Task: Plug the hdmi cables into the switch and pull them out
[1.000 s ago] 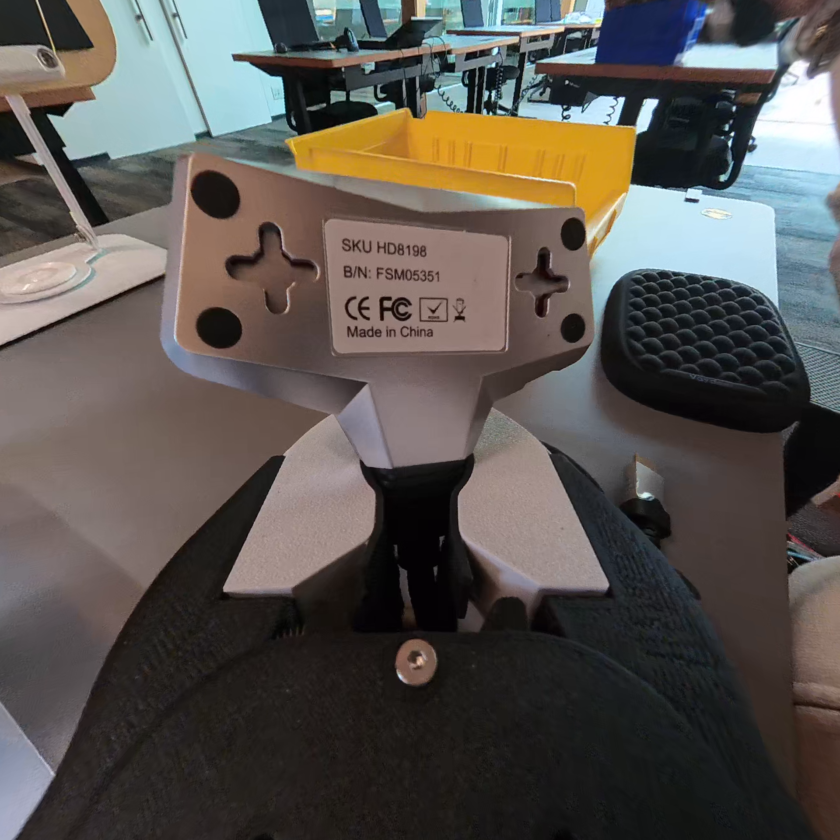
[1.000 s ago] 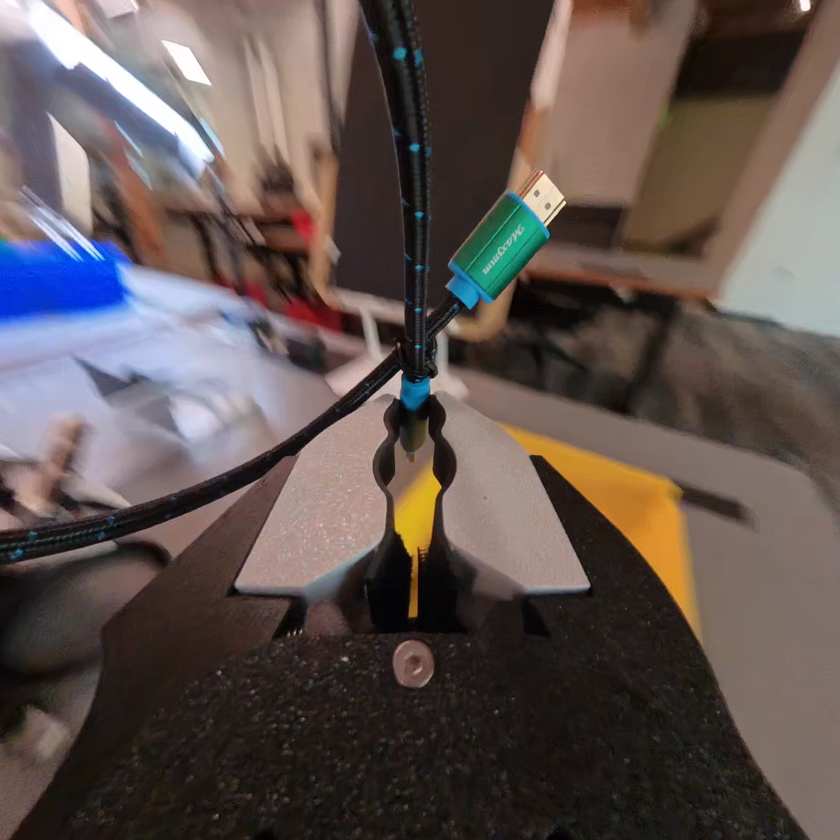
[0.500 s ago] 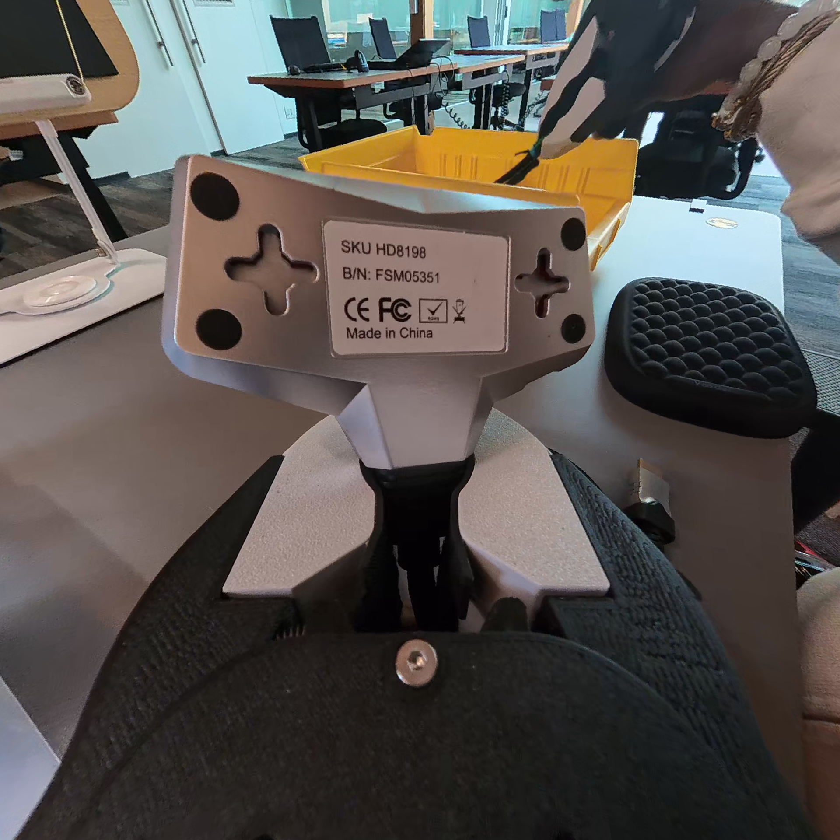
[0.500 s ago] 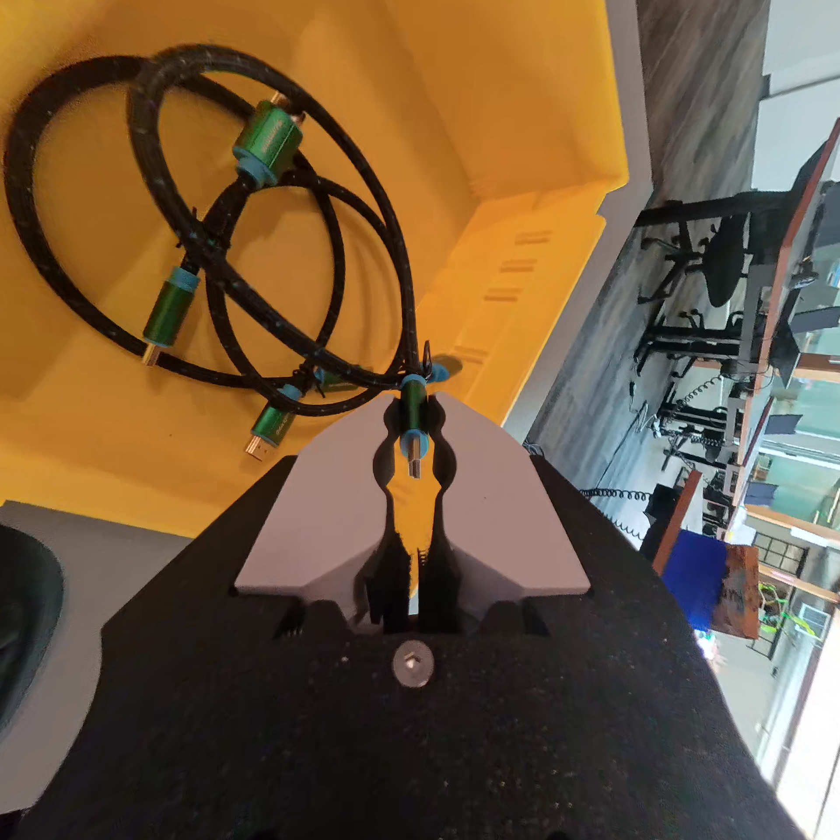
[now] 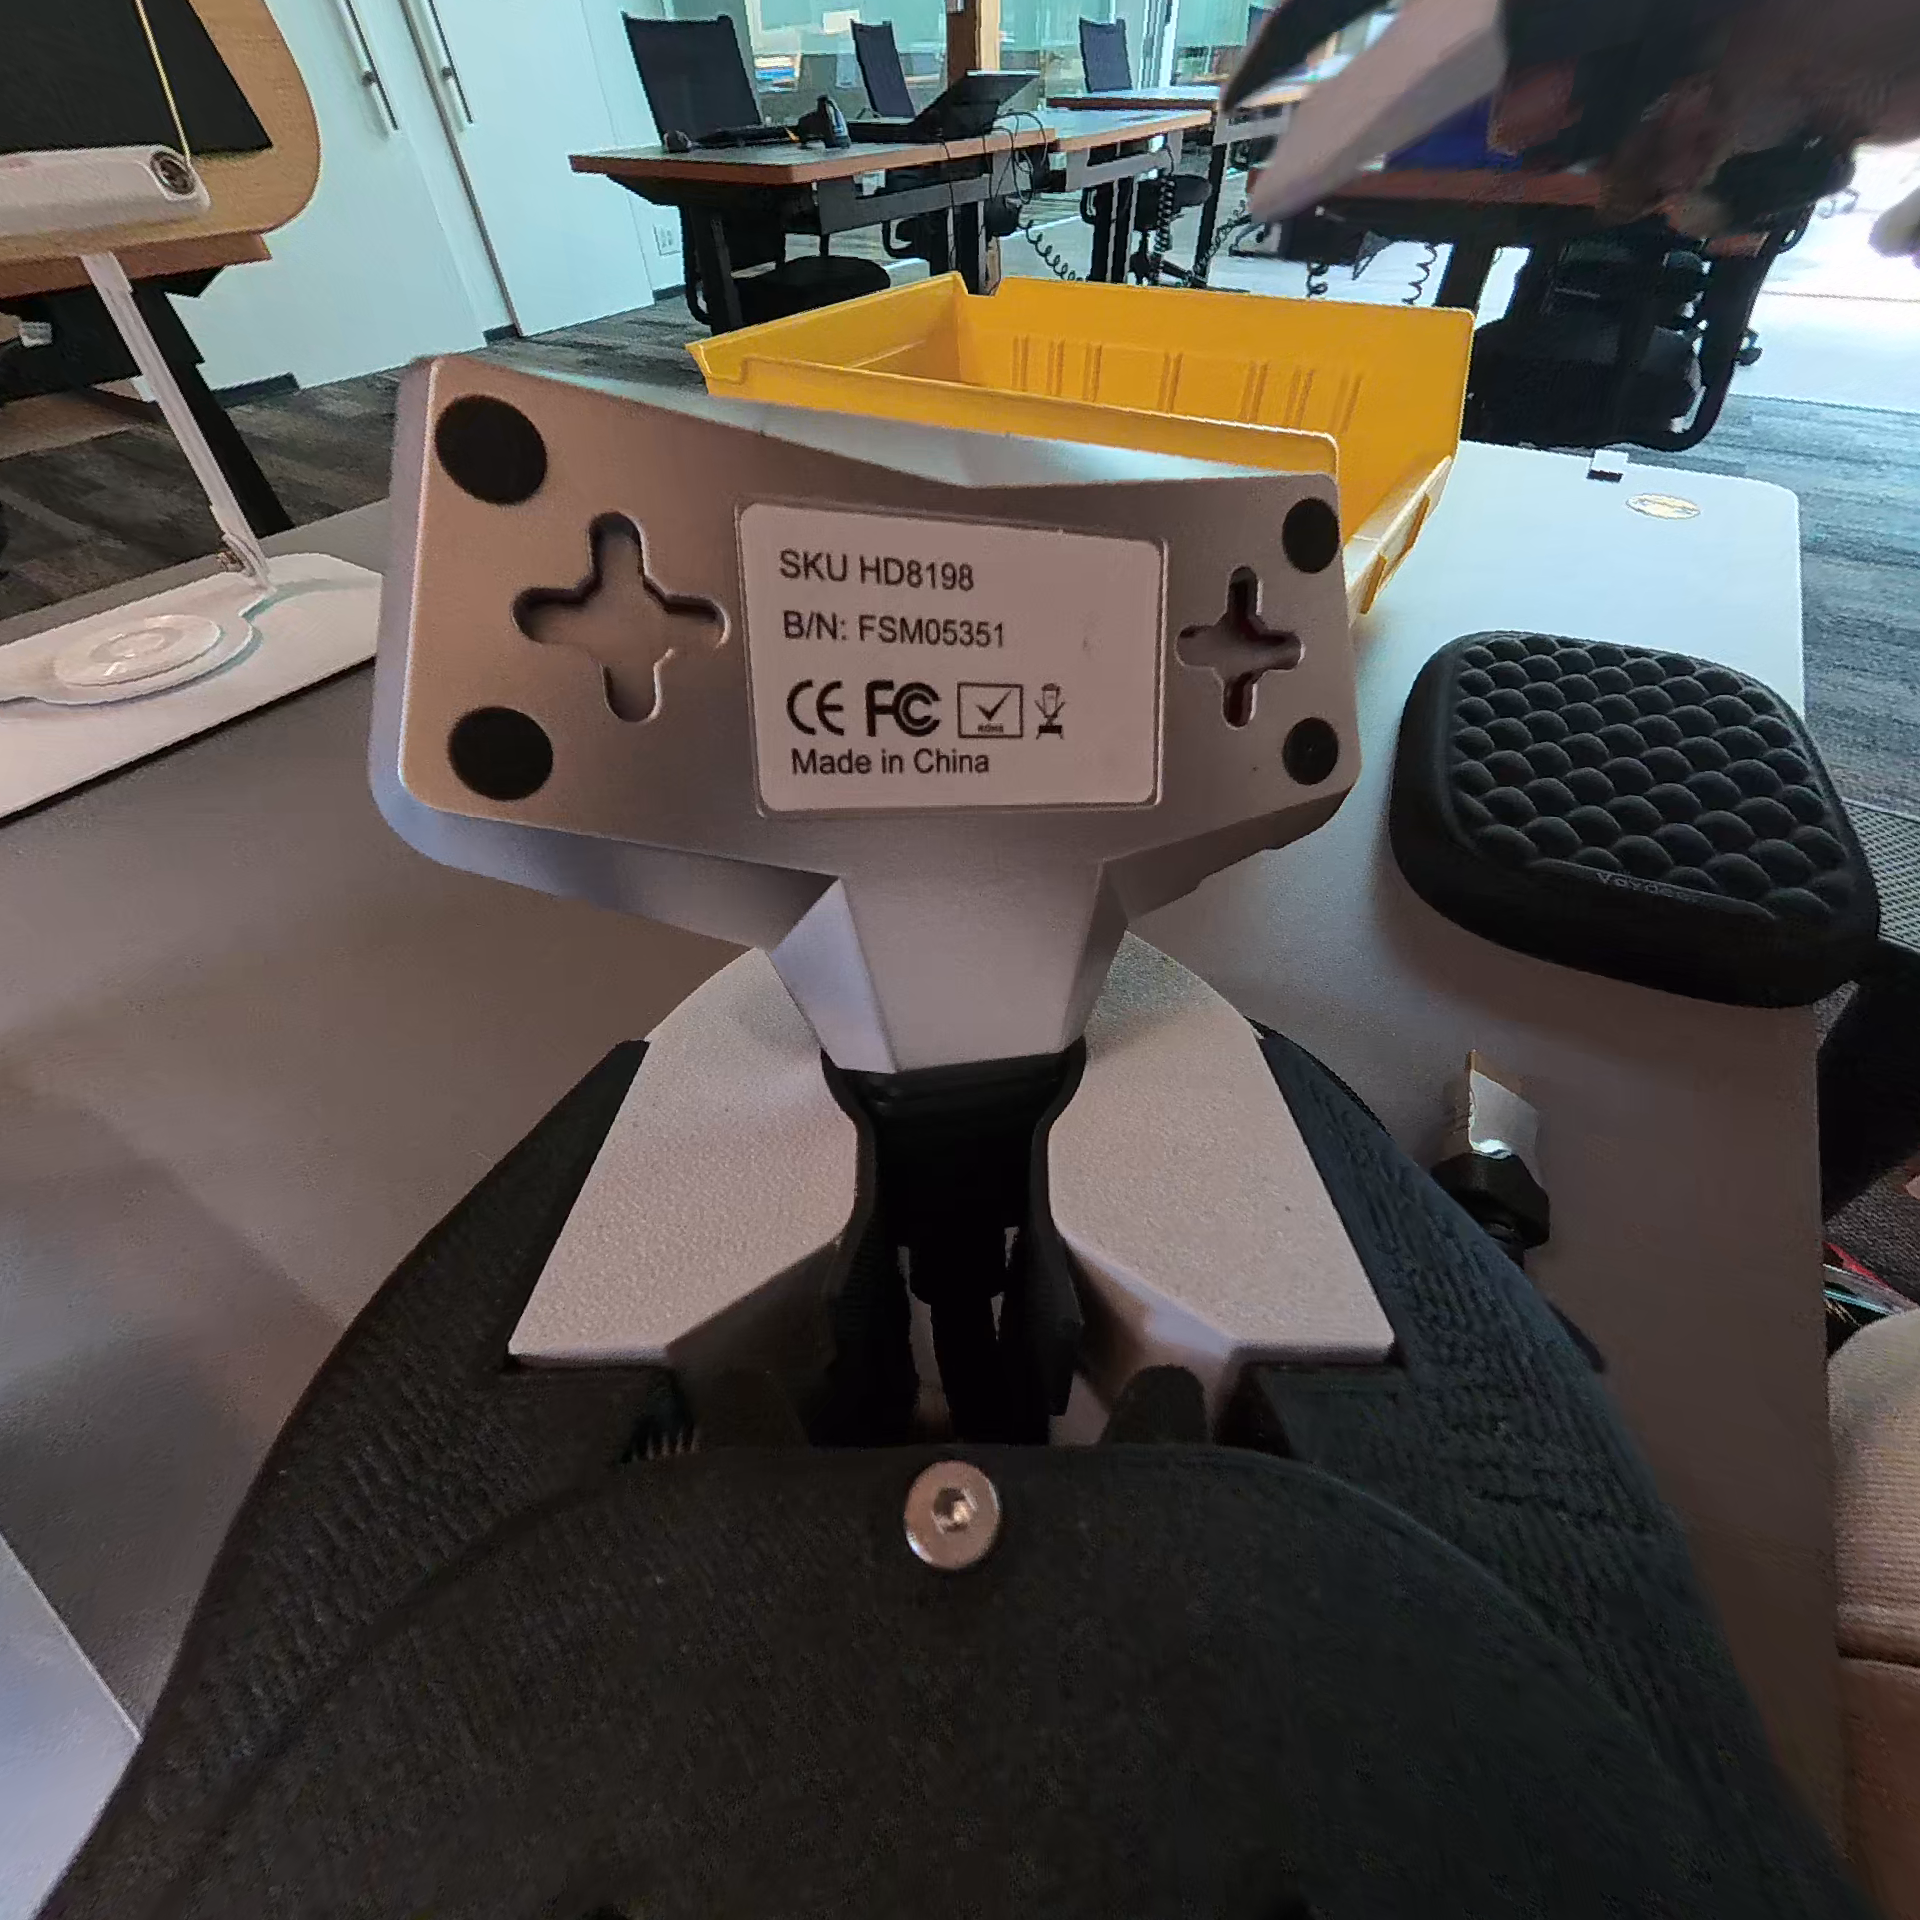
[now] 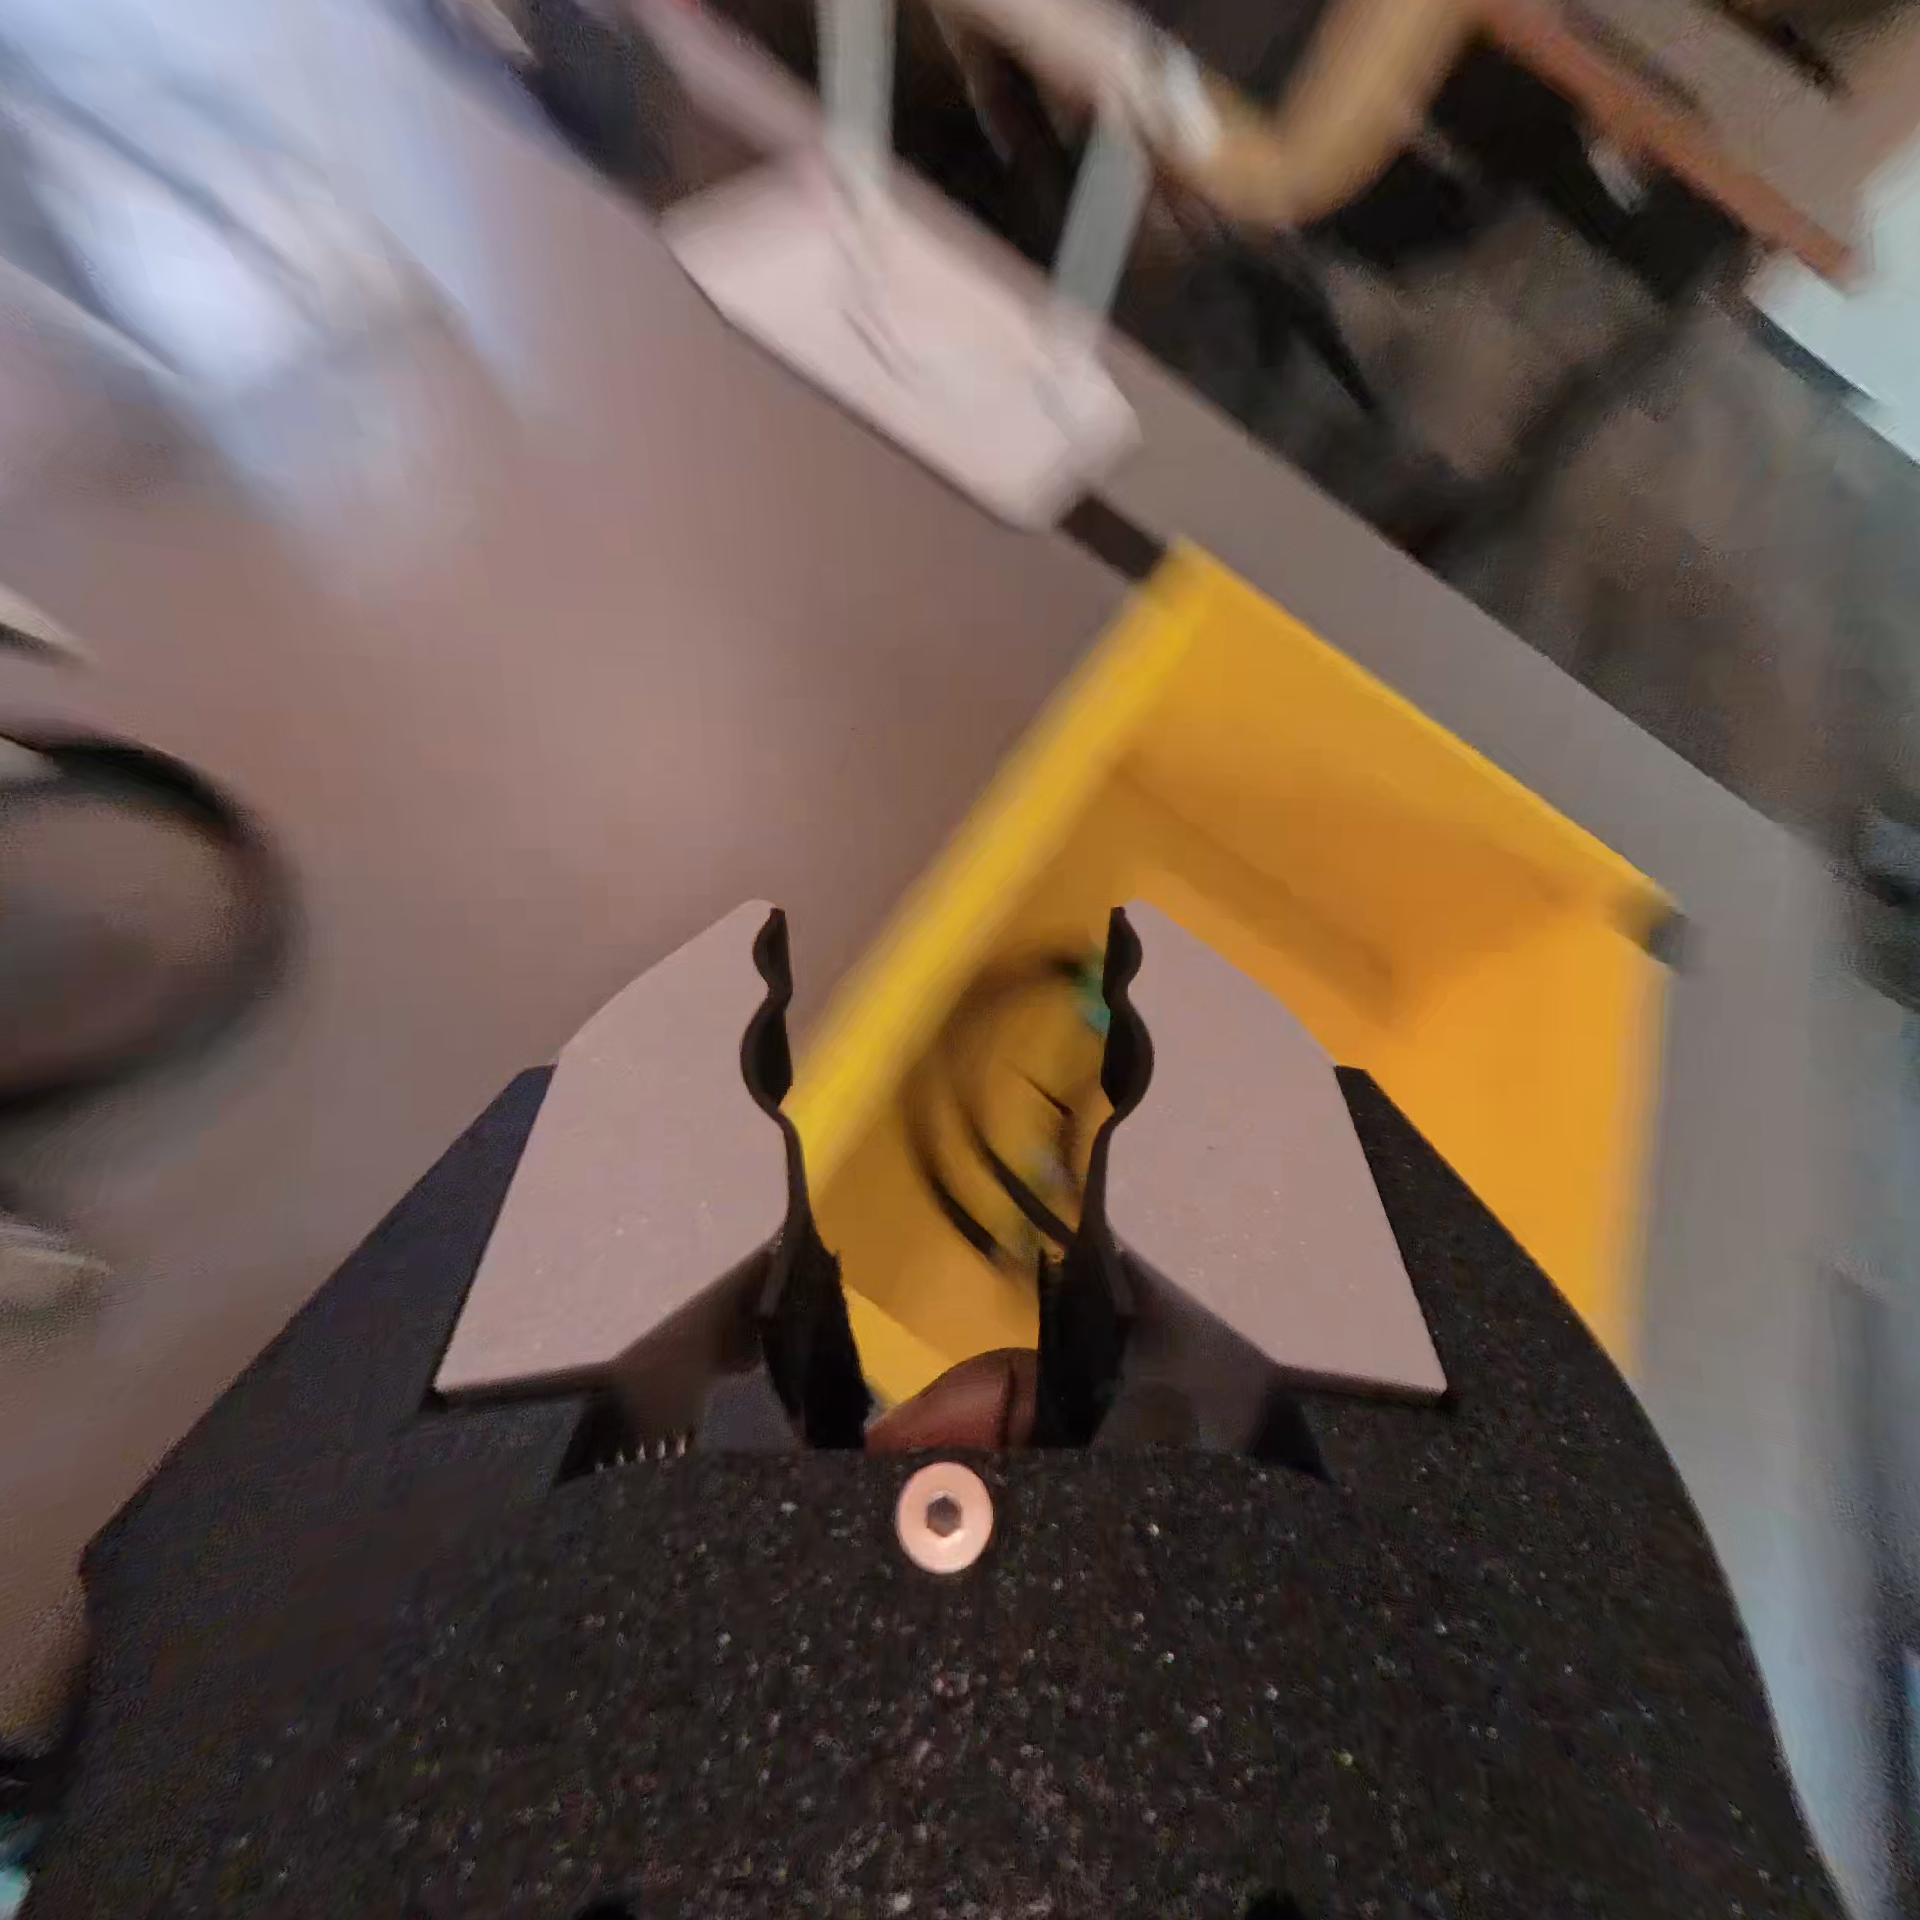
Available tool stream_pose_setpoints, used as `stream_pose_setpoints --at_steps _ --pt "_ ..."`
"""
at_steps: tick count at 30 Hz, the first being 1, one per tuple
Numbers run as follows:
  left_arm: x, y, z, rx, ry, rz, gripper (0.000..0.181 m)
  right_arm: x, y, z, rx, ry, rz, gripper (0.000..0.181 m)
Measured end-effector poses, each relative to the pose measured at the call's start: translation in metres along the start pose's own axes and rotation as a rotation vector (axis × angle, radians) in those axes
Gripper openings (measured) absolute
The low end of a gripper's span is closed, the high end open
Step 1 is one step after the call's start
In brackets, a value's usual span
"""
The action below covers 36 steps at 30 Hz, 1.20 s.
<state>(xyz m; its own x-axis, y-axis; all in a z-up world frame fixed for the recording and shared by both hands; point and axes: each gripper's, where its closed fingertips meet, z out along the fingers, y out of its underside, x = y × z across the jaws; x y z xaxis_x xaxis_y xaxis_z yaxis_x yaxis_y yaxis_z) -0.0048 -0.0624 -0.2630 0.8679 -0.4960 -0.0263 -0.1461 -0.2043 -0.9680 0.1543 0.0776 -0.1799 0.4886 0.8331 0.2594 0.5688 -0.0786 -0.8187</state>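
Left gripper (image 5: 951, 1049) clamps the silver switch (image 5: 862, 665), underside facing the camera; right gripper (image 6: 940, 935), jaws apart and empty, above yellow bin (image 6: 1351, 831) holding blurred cables (image 6: 997, 1132)

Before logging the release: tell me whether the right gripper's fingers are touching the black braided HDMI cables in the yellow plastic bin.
Apart. The right wrist view shows the right gripper open and empty, with the cables blurred in the bin beyond.

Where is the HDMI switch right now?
In the left wrist view the silver HDMI switch sits mid-frame, clamped upright by its narrow end in the left claw, underside toward the camera, above the grey table and in front of the yellow bin.
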Motion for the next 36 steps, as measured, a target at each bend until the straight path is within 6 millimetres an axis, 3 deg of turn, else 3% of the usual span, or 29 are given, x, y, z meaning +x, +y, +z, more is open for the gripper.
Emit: stream_pose_setpoints --at_steps 2,3,6,8,10,14,17,19,23,27,31,36 --pt "0.000 0.000 0.000 0.000 0.000 0.004 0.026 -0.070 -0.046 -0.002 0.263 -0.338 0.094 0.070" --pt "0.000 0.000 0.000 -0.001 0.000 0.007 0.026 -0.105 -0.058 -0.004 0.318 -0.507 0.129 0.075" --pt "0.002 0.000 0.000 -0.002 -0.003 0.026 0.026 -0.182 -0.051 0.010 0.176 -0.816 0.106 0.087" --pt "0.003 0.000 0.000 -0.001 -0.005 0.043 0.026 -0.205 -0.047 0.027 0.111 -0.841 0.087 0.082" --pt "0.004 0.000 0.000 -0.002 -0.005 0.055 0.026 -0.227 -0.053 0.027 0.102 -0.943 0.109 0.066" --pt "0.005 0.001 0.000 -0.005 -0.010 0.072 0.026 -0.239 -0.054 0.034 0.052 -0.967 0.083 0.031" --pt "0.008 -0.011 -0.005 0.088 0.018 0.069 0.030 -0.236 -0.061 0.030 0.107 -0.956 0.066 0.026" --pt "0.003 -0.024 -0.014 0.209 0.017 0.007 0.049 -0.228 -0.074 0.021 0.223 -0.952 0.095 0.022" --pt "-0.011 -0.041 -0.028 0.372 0.015 -0.150 0.085 -0.180 -0.108 -0.005 0.473 -0.835 0.149 0.022" --pt "-0.012 -0.039 -0.026 0.357 0.002 -0.157 0.086 -0.122 -0.143 -0.050 0.708 -0.653 0.116 0.021" --pt "-0.009 -0.037 -0.023 0.336 0.003 -0.134 0.084 -0.065 -0.174 -0.103 0.906 -0.348 -0.010 0.021" --pt "-0.012 -0.037 -0.024 0.343 -0.001 -0.155 0.079 -0.001 -0.199 -0.173 1.089 0.030 -0.119 0.022"
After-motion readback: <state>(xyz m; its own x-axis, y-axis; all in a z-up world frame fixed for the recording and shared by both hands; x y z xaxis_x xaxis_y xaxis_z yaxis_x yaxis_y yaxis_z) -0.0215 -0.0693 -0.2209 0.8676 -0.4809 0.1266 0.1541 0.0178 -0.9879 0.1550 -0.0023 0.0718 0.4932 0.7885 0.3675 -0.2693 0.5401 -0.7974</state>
